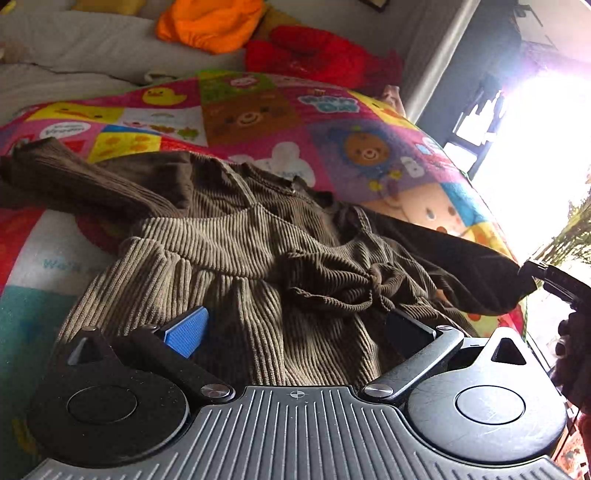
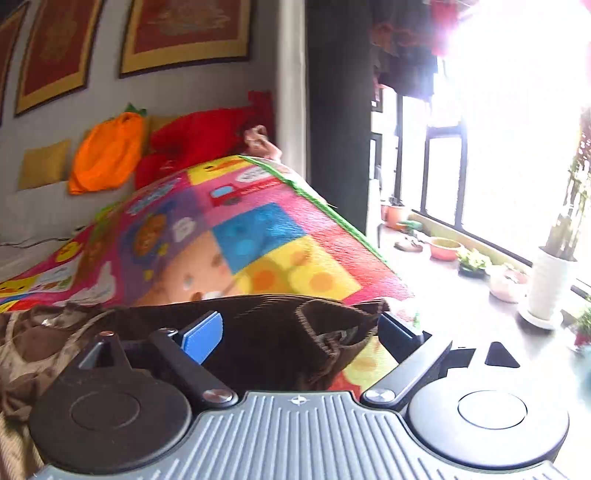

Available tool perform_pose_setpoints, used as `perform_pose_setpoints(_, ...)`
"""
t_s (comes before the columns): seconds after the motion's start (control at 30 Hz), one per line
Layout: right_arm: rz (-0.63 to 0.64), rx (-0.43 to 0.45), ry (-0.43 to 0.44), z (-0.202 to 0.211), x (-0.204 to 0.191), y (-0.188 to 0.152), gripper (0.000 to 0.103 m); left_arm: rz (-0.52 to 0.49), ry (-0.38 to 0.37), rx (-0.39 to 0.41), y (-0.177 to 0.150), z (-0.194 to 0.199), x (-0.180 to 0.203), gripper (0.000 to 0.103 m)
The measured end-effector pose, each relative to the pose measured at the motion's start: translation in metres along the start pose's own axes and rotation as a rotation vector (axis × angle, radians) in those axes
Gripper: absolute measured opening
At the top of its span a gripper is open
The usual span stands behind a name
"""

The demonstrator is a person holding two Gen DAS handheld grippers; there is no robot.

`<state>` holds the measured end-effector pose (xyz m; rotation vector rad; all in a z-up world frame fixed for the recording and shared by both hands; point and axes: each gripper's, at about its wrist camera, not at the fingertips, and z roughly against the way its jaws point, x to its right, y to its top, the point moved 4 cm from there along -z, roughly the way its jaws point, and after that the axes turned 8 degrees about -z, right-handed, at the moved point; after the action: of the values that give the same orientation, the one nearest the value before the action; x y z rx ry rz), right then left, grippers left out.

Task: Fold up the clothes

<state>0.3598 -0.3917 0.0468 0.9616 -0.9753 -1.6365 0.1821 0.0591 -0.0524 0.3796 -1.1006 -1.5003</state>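
Observation:
A brown corduroy garment [image 1: 229, 236] lies crumpled on a bright patchwork mat [image 1: 332, 122], with a drawstring bow near its waist. My left gripper [image 1: 297, 332] is low over the waist area, open, with corduroy lying under and between its widely spread fingers. One dark sleeve [image 1: 461, 273] stretches right to my right gripper [image 1: 554, 282]. In the right wrist view the sleeve's cuff [image 2: 332, 328] sits between the fingers of the right gripper [image 2: 301, 334]. That gripper is open, and its pads stand clear of the cloth.
The mat [image 2: 258, 240] slopes away to a wall with framed pictures [image 2: 188, 33]. An orange cushion [image 1: 210, 22] and a red plush [image 1: 314, 51] lie beyond it. To the right, a ledge holds a white vase [image 2: 550, 288] and small pots below a bright window.

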Motion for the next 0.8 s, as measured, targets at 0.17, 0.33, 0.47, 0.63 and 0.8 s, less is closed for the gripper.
perform_pose_setpoints(0.17,-0.052,-0.135,0.009,-0.038,0.003,0.006,0.021,0.025,-0.033,-0.006,-0.001,0.001,-0.003,0.103)
perform_pose_setpoints(0.33,0.05,-0.023,0.247,-0.007,-0.078,0.064,0.011,0.03,-0.077,-0.017,-0.002,0.001,-0.003,0.103)
perform_pose_setpoints(0.47,0.123,0.039,0.477,0.015,-0.163,0.093,0.011,0.038,-0.085,-0.01,-0.002,0.002,-0.003,0.103)
perform_pose_setpoints(0.63,0.227,-0.004,0.652,0.007,-0.258,0.065,0.011,0.038,-0.083,-0.008,-0.002,0.003,-0.002,0.103)
perform_pose_setpoints(0.8,0.324,-0.14,0.752,-0.014,-0.318,0.009,0.012,0.041,-0.085,-0.007,-0.002,0.002,-0.003,0.103)
